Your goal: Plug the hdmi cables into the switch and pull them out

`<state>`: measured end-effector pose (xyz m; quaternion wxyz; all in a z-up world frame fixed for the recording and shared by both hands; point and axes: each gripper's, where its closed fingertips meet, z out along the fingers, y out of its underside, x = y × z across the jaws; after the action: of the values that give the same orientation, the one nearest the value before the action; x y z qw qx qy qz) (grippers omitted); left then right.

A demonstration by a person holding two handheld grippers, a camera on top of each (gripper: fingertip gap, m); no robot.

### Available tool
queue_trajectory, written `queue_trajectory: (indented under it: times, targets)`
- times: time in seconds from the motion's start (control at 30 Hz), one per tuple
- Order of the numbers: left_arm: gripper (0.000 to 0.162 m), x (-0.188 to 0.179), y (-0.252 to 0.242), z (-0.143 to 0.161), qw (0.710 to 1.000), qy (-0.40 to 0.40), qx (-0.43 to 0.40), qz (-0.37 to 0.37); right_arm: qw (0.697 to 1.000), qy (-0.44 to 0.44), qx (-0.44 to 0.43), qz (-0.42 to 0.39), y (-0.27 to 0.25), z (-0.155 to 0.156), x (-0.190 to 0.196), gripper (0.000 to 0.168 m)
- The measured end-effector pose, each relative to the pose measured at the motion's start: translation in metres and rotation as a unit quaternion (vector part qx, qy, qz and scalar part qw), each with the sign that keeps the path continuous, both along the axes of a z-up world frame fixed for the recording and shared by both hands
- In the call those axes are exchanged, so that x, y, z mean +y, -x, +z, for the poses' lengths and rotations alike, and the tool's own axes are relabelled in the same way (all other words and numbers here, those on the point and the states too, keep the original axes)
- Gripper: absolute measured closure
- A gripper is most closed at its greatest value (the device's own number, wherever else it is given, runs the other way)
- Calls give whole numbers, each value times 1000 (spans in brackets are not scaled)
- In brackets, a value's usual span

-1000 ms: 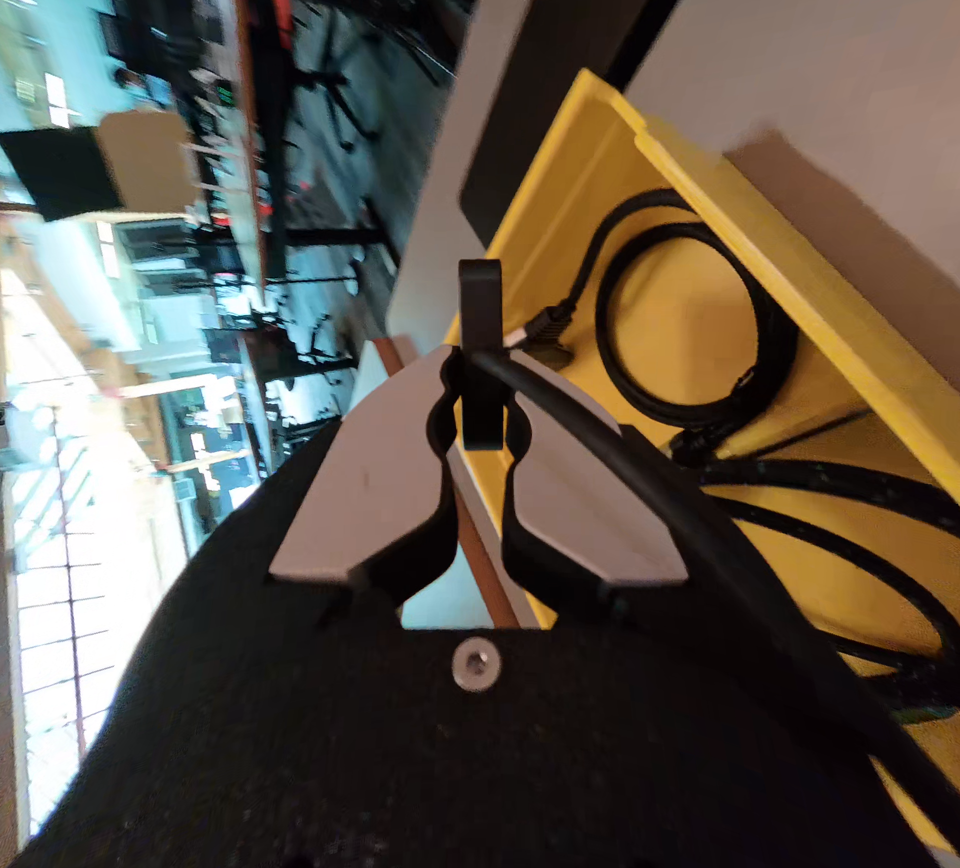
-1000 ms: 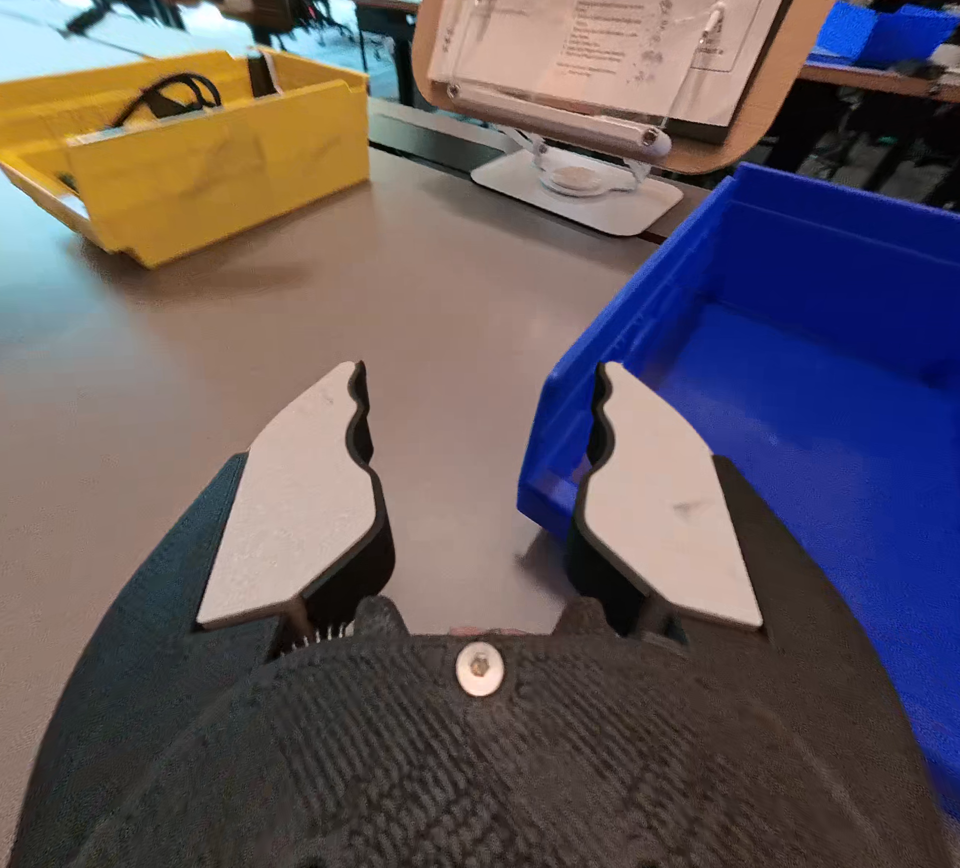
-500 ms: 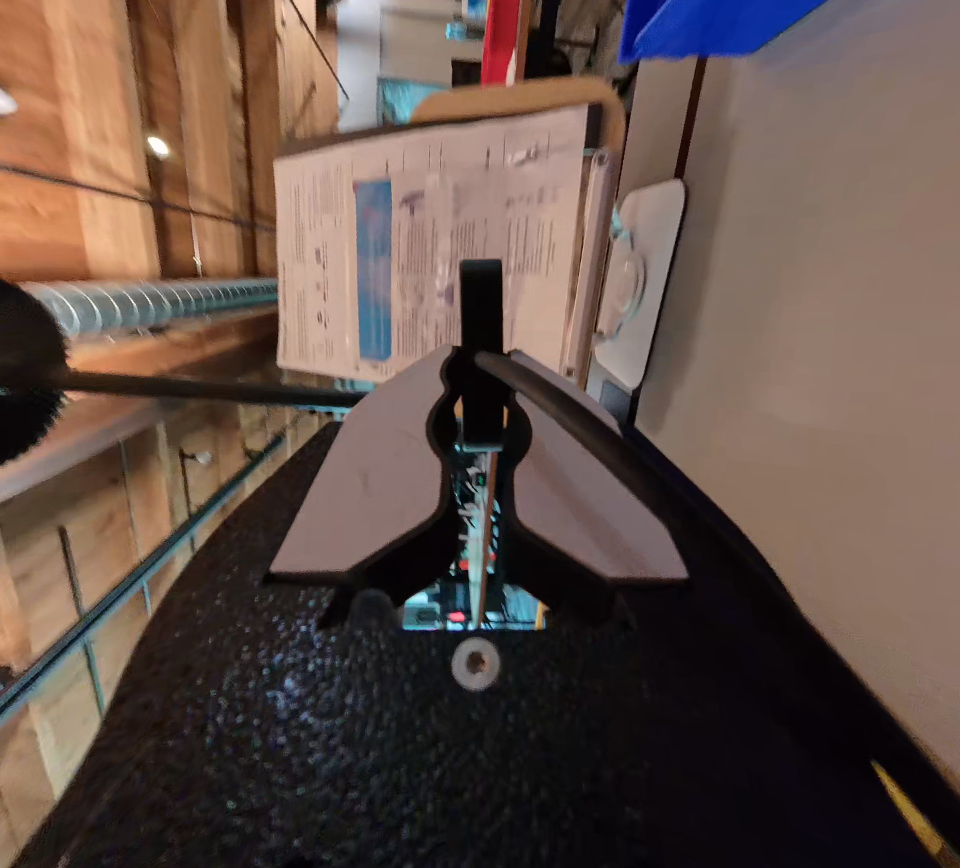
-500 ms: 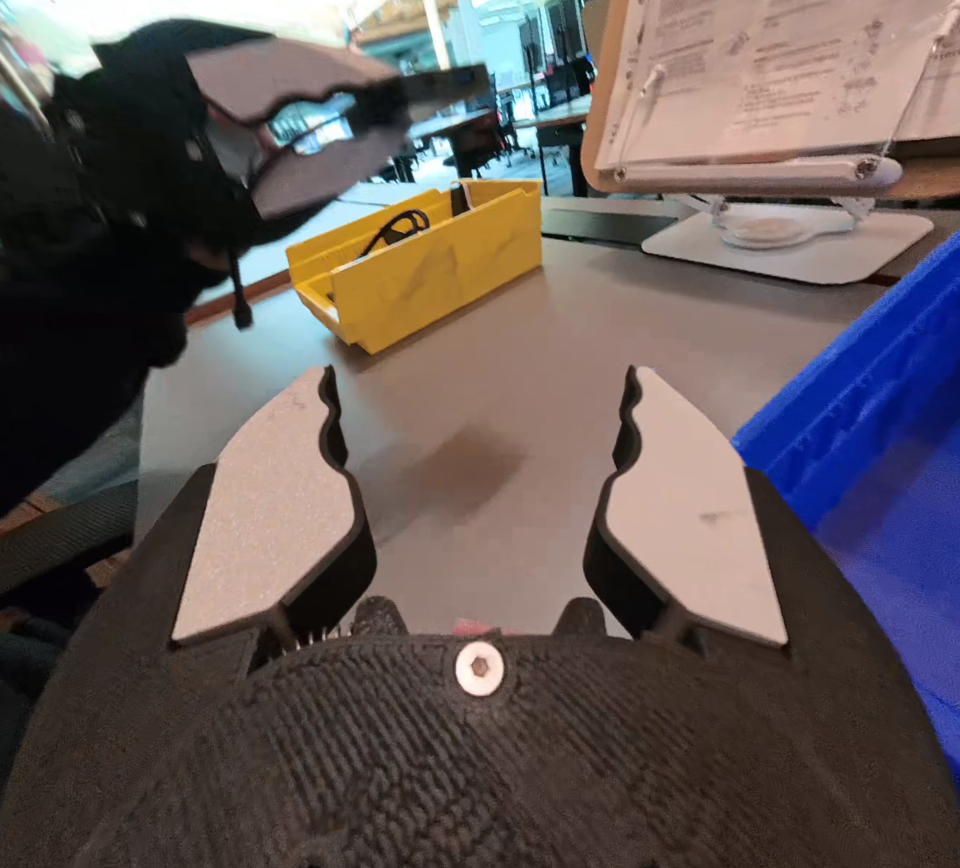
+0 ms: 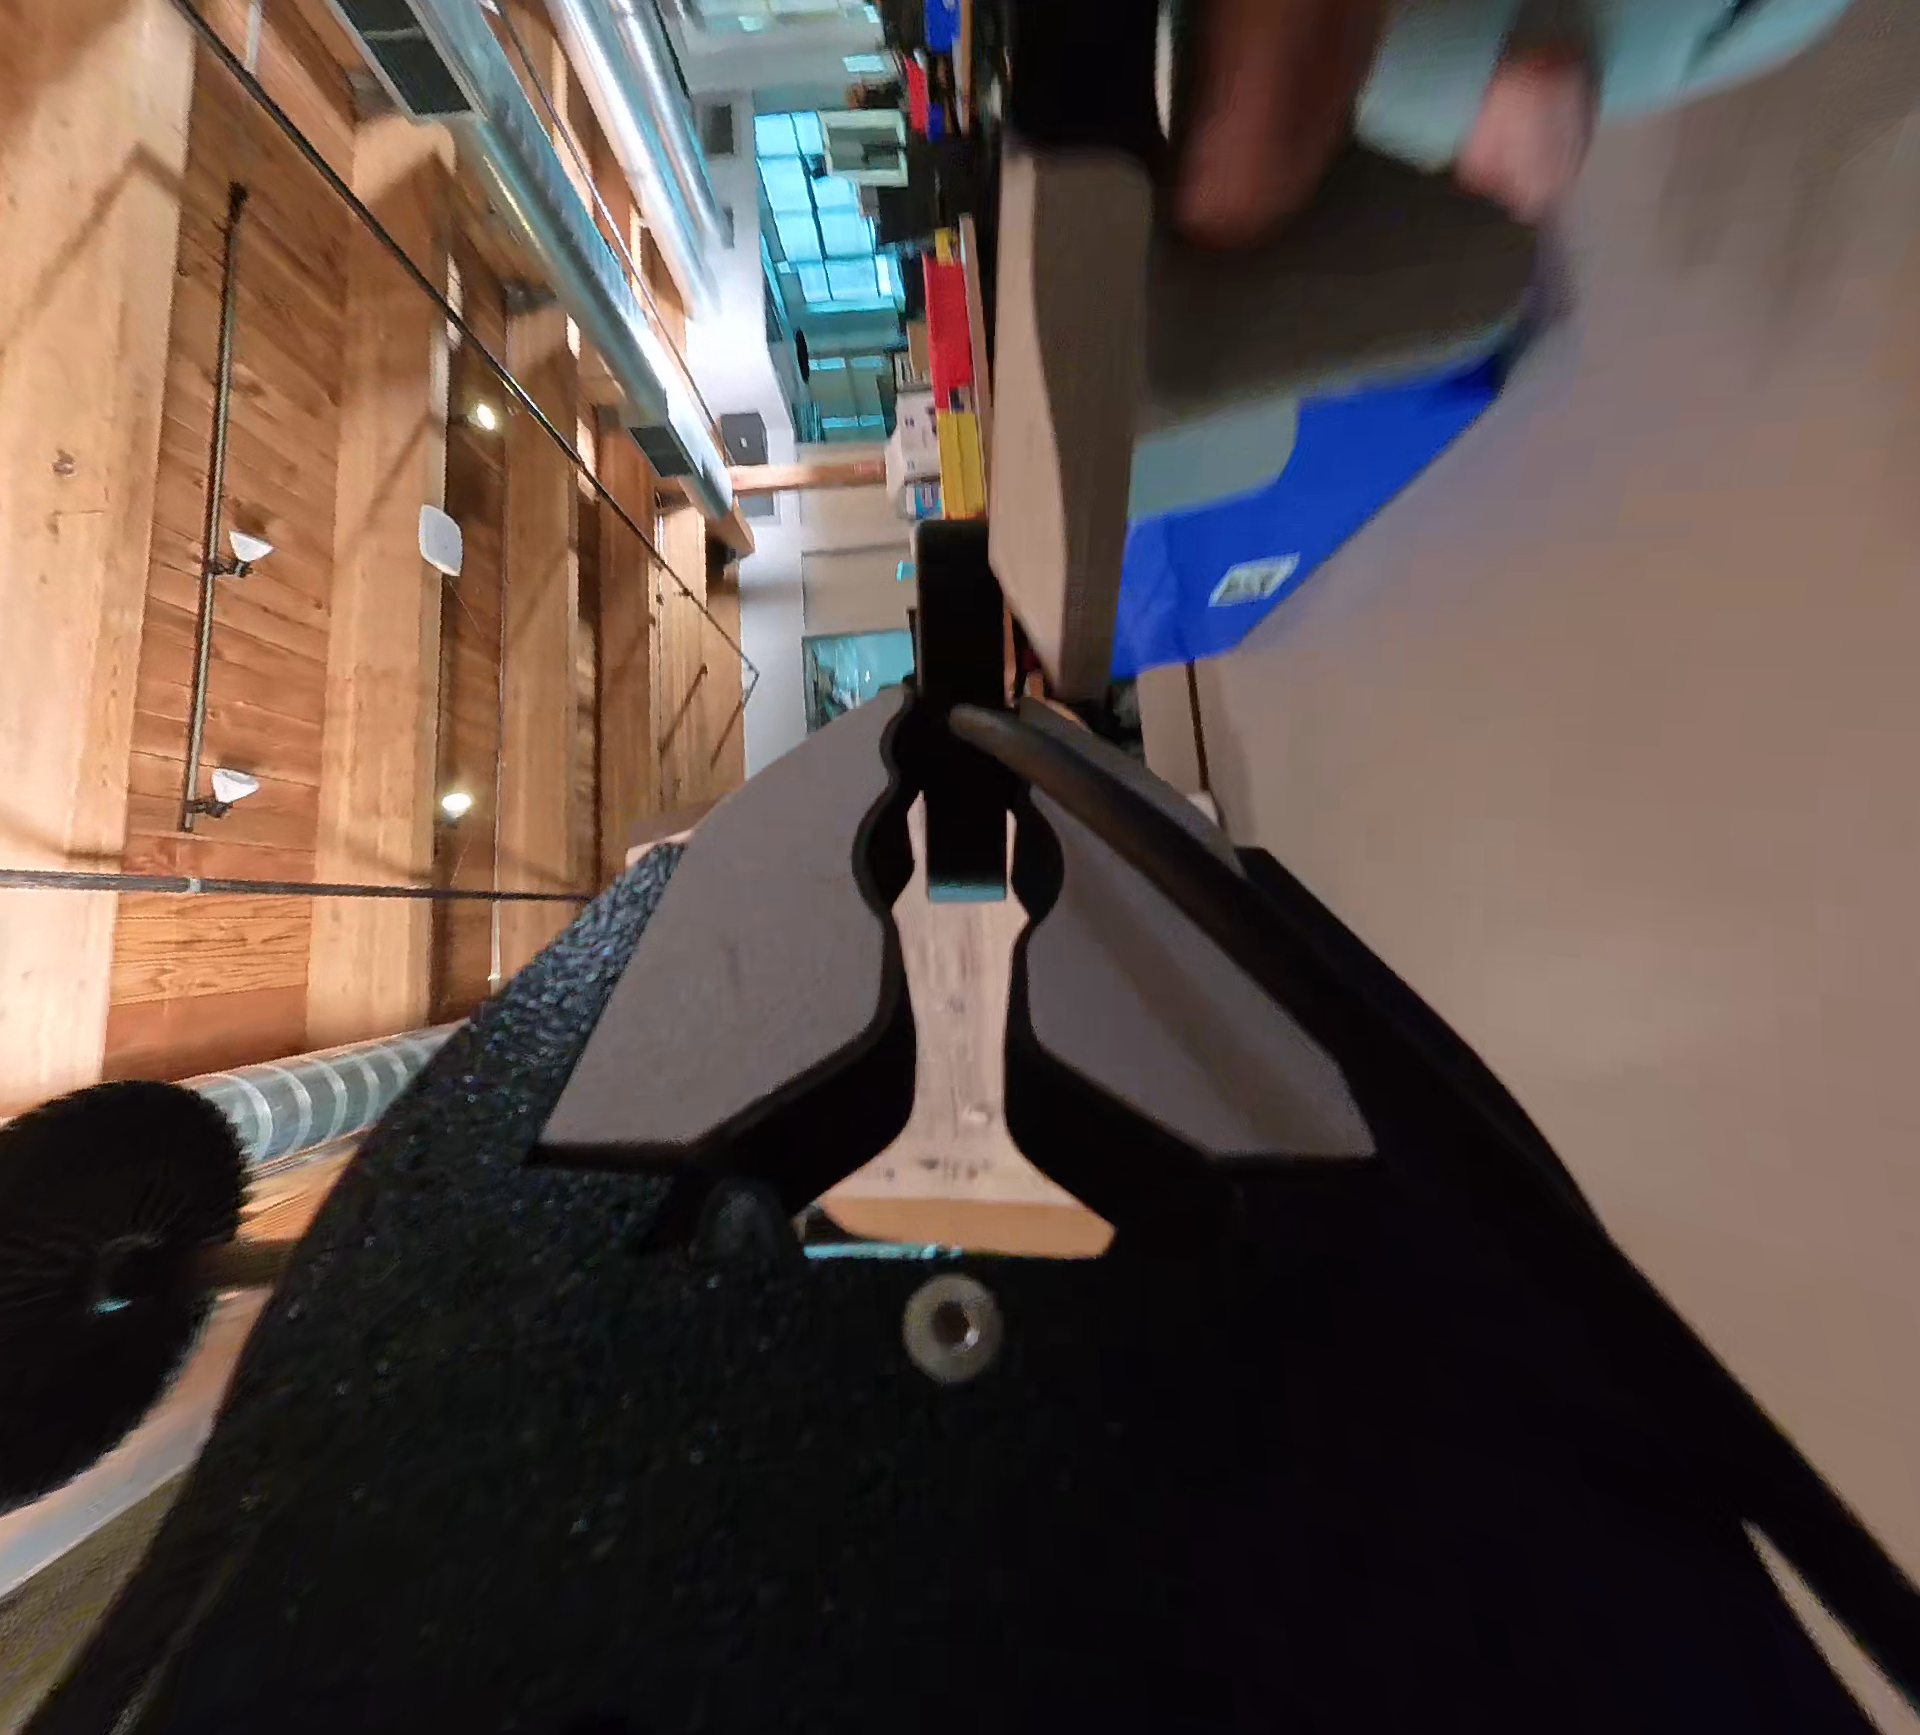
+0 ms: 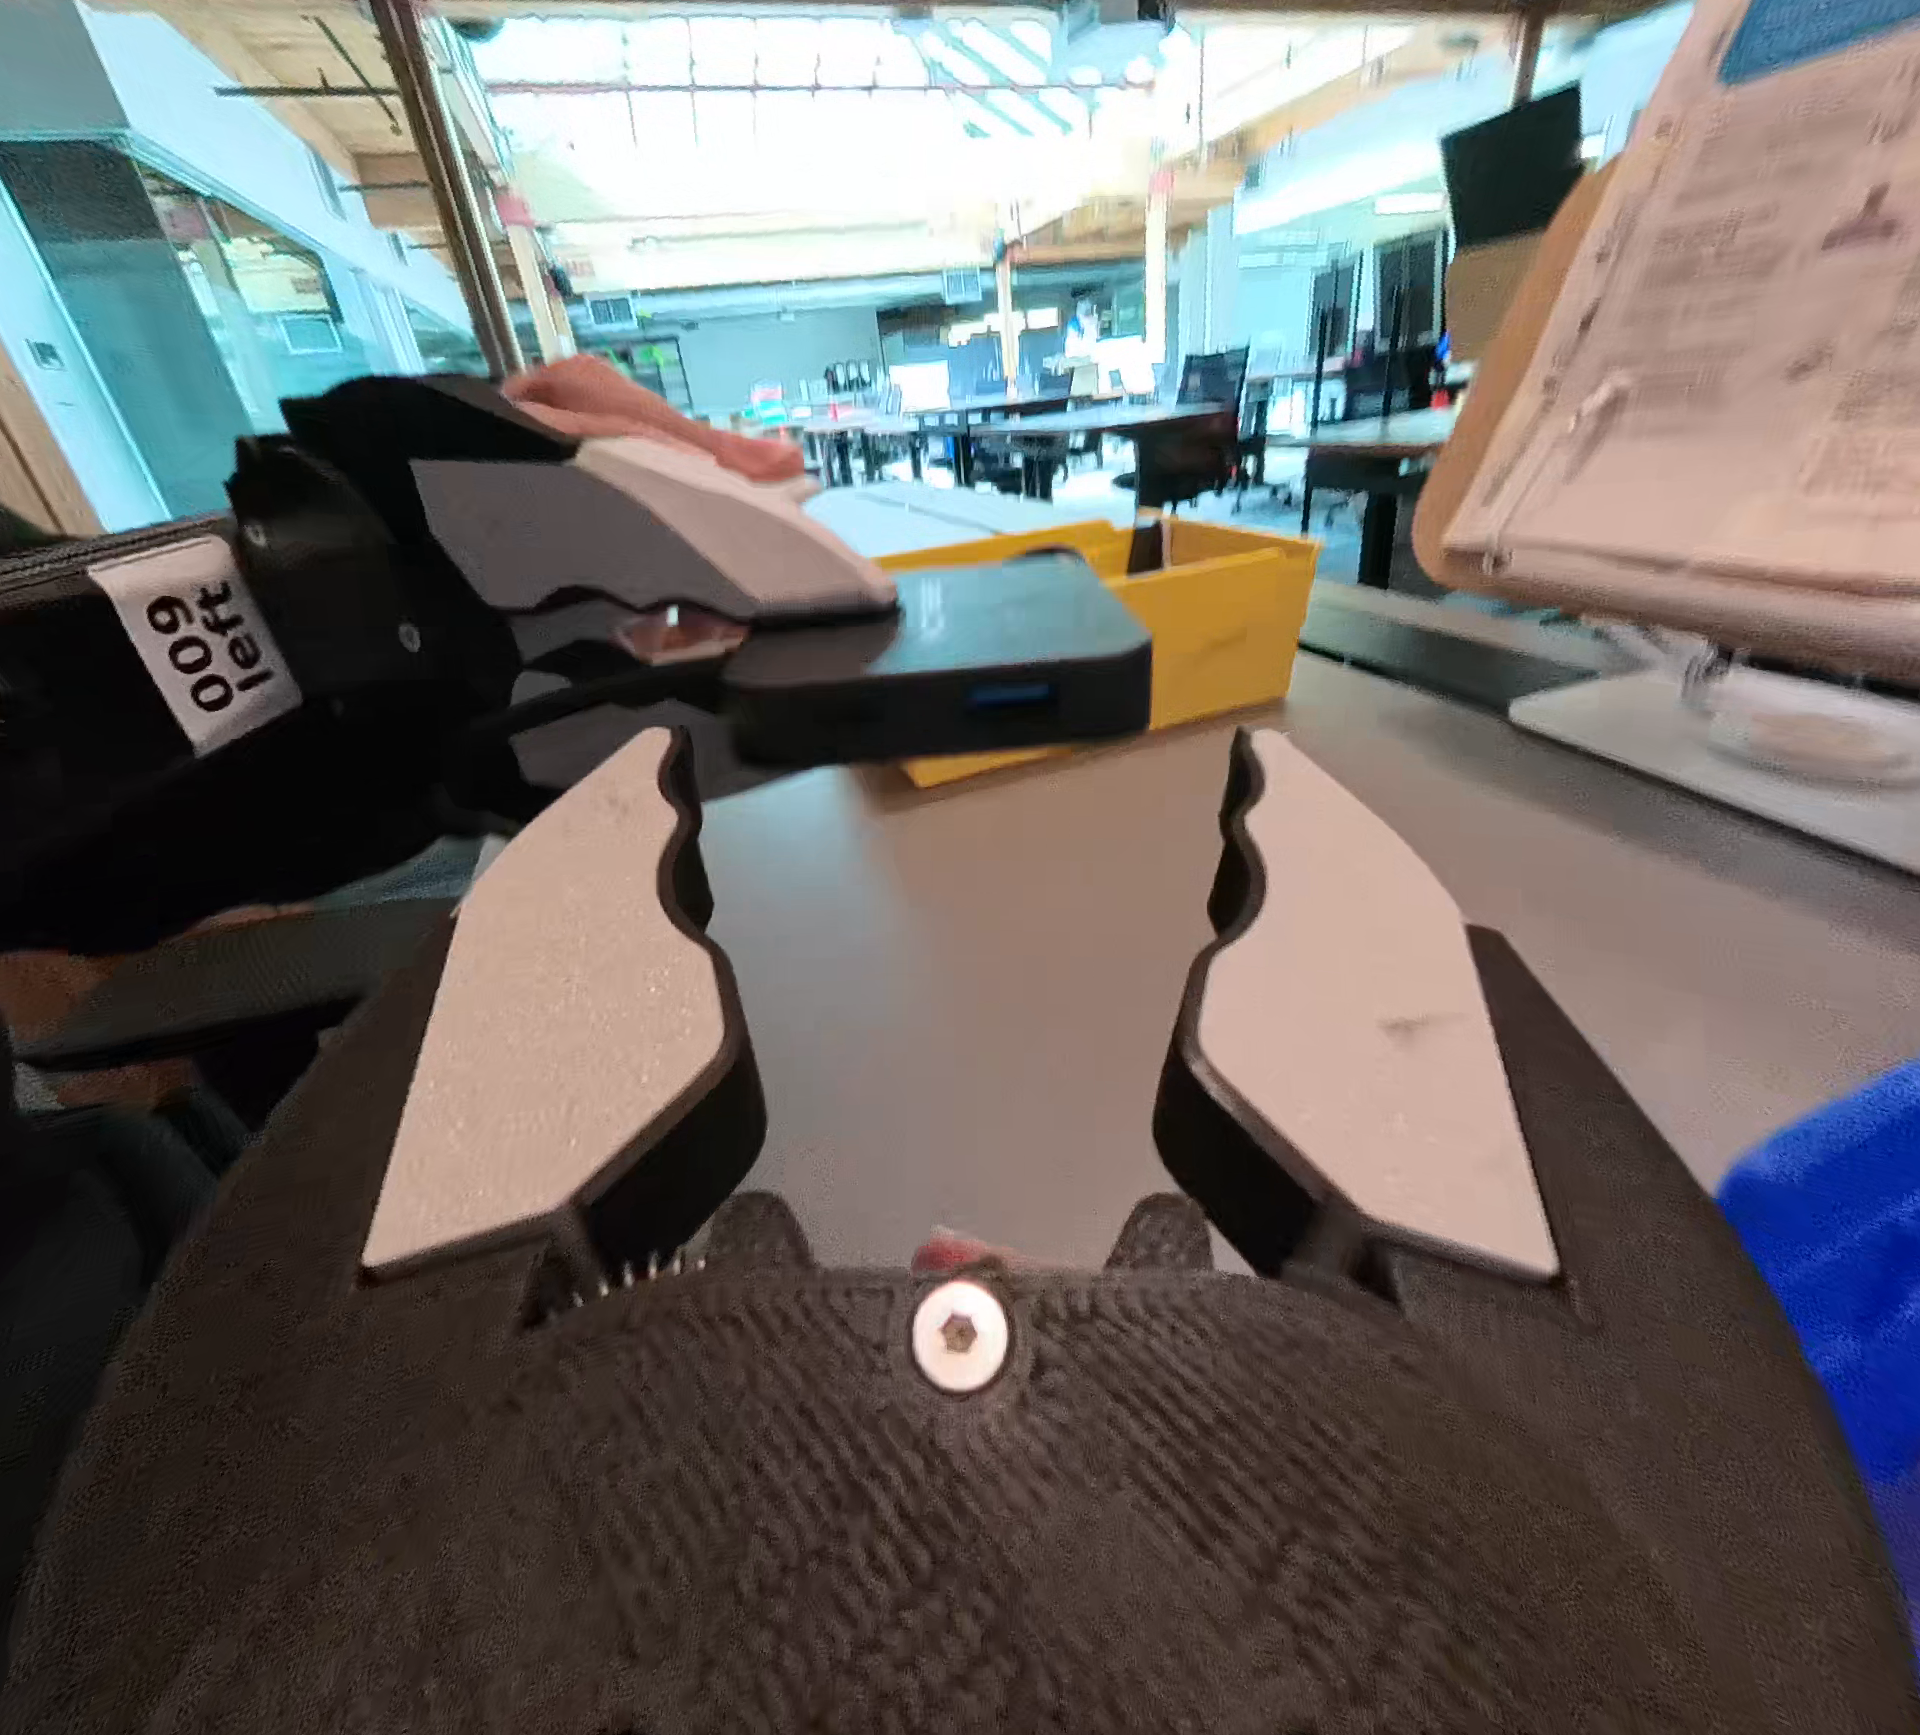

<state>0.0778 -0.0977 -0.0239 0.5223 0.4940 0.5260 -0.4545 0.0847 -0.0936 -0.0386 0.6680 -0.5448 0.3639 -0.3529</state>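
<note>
My left gripper (image 5: 961,729) is shut on the black switch (image 5: 958,646), a flat box seen edge-on between the fingertips, with its black cable (image 5: 1122,844) trailing back over the right finger. In the right wrist view the same switch (image 6: 935,657) hangs level in the air over the grey table, held by the left gripper (image 6: 810,589); a blue port shows on its near side. My right gripper (image 6: 961,812) is open and empty, just below and in front of the switch. The yellow bin (image 6: 1226,636) behind the switch holds cables hidden from here.
A blue bin (image 6: 1839,1270) sits at the right edge of the grey table (image 6: 966,1010). A document stand with papers (image 6: 1704,397) rises at the right on a white base (image 6: 1714,750). In the left wrist view a hand (image 5: 1351,23) and the right gripper's finger (image 5: 1070,438) appear close ahead.
The left gripper carried the switch out of the yellow bin, swung right and now holds it in front of the right gripper. The right gripper tilted up and left, staying open.
</note>
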Motion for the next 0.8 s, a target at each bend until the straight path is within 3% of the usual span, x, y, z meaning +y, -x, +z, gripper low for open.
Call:
queue_trajectory:
  times: [0.1,0.27,0.4,0.47,0.67,0.8]
  targets:
    - [148,9,11,5,998,29,59,-21,999,2,-33,38,7,13,18,86]
    - [149,22,10,10,992,68,105,-27,998,21,-47,45,6,21,31,92]
    - [148,30,11,13,992,75,98,-27,997,38,-49,45,6,23,37,92]
    - [148,34,12,9,994,68,85,-23,998,57,-34,25,6,19,36,83]
    - [148,38,26,-18,1000,5,-5,-16,998,53,-24,-21,27,-12,38,97]
    - [147,34,33,-26,1000,-17,-14,-5,997,59,-43,9,33,-18,34,97]
